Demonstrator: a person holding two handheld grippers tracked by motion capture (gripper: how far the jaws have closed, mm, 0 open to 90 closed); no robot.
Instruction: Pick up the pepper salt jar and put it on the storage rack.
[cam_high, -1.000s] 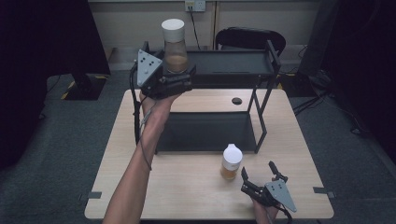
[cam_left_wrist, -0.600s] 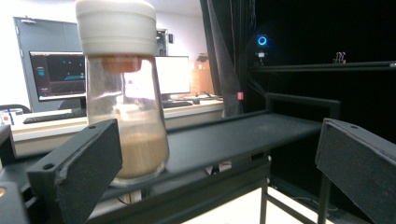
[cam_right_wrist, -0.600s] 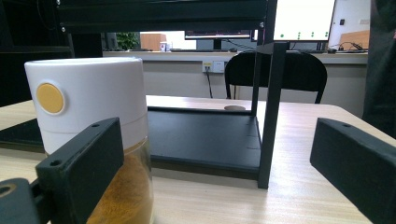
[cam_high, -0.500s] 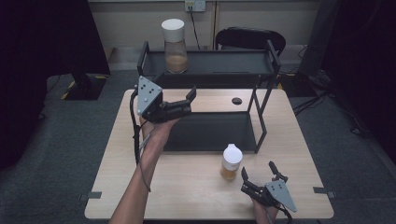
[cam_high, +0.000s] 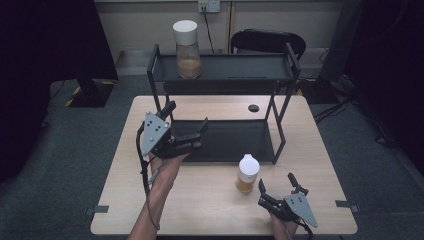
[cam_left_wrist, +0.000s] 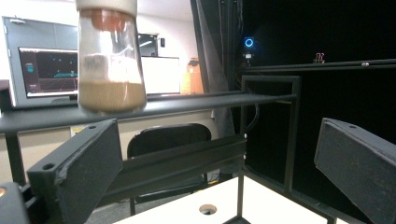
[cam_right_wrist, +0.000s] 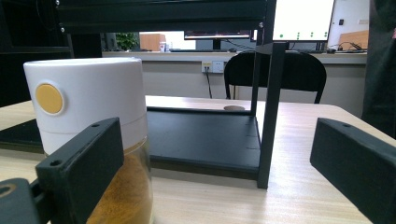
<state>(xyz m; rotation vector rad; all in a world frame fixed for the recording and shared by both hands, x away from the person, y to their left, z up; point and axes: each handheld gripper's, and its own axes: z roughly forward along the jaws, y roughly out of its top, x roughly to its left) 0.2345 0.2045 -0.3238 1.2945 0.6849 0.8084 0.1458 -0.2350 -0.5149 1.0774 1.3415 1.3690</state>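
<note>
Looks like an office or lab room set up for recording. Grey carpet floor (cam_high: 65, 165) under a light wooden table (cam_high: 210, 210), tape marks at its near corners. Wall socket (cam_high: 209, 6) with a cable on the far wall, above a black office chair (cam_high: 267, 42). Black curtains (cam_high: 45, 45) hanging left and right. Lit computer screens (cam_left_wrist: 46, 70) on the far side in the left gripper view, another monitor (cam_right_wrist: 303, 21) on a long desk in the right gripper view. Small glowing blue ring (cam_left_wrist: 249, 42) of a device mounted against the dark curtain.
</note>
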